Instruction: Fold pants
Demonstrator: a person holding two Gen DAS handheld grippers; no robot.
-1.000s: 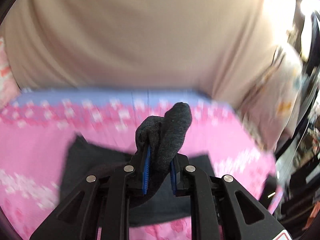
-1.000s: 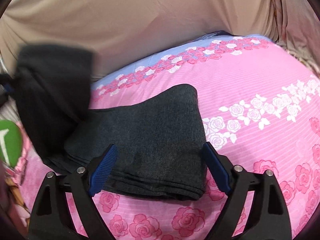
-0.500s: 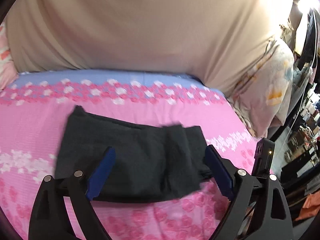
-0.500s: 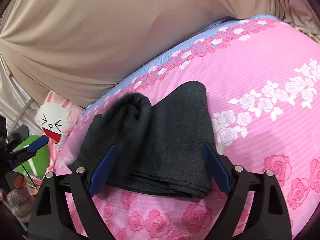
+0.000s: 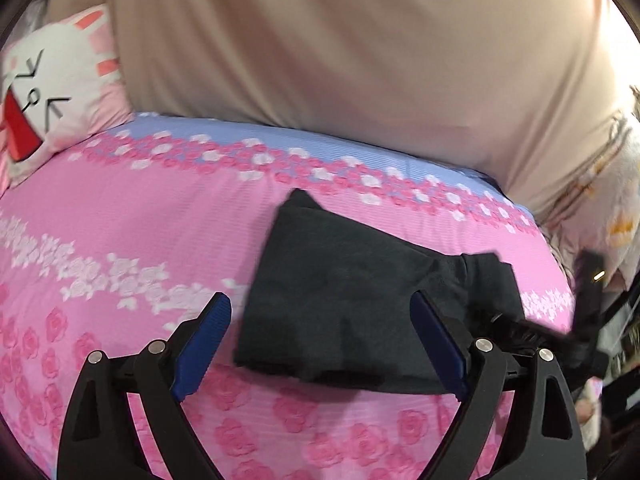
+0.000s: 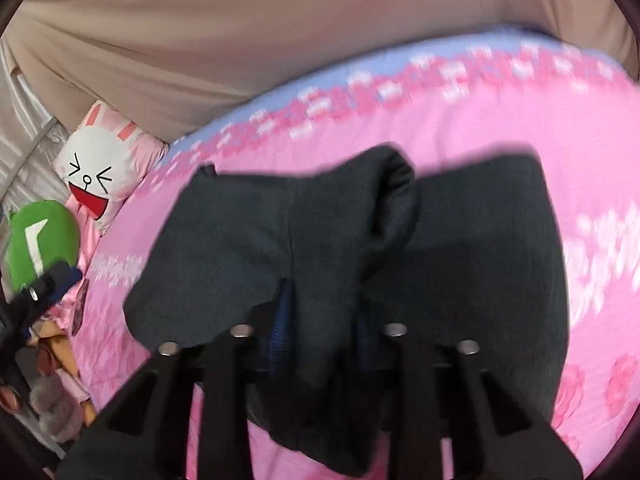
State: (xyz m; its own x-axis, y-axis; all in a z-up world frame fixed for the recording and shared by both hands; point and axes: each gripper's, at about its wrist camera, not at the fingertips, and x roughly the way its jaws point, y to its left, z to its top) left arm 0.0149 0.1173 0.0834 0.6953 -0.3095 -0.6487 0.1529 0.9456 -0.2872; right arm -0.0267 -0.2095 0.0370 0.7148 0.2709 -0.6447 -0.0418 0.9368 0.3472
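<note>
The dark grey pants (image 5: pixel 344 300) lie folded into a compact bundle on the pink rose-print bed (image 5: pixel 120 216), towards its right-hand side, short of the blue-bordered far edge. The left tool (image 5: pixel 320 344) hangs spread wide over the bundle's near edge, nothing between its blue pads (image 5: pixel 202 340), so it carries no cloth. The right tool (image 6: pixel 320 336) is closing, and a thick fold of the pants sits pinched between its jaws, bunched up in front of the lens, probably to carry that layer across for another fold. The left view gives the bundle's whole outline and a loose flap at its right end. The right view, blurred, hides that but shows the grip close up, plus a rabbit cushion (image 6: pixel 100 176) and green plush (image 6: pixel 40 236) at the bed's left edge.
</note>
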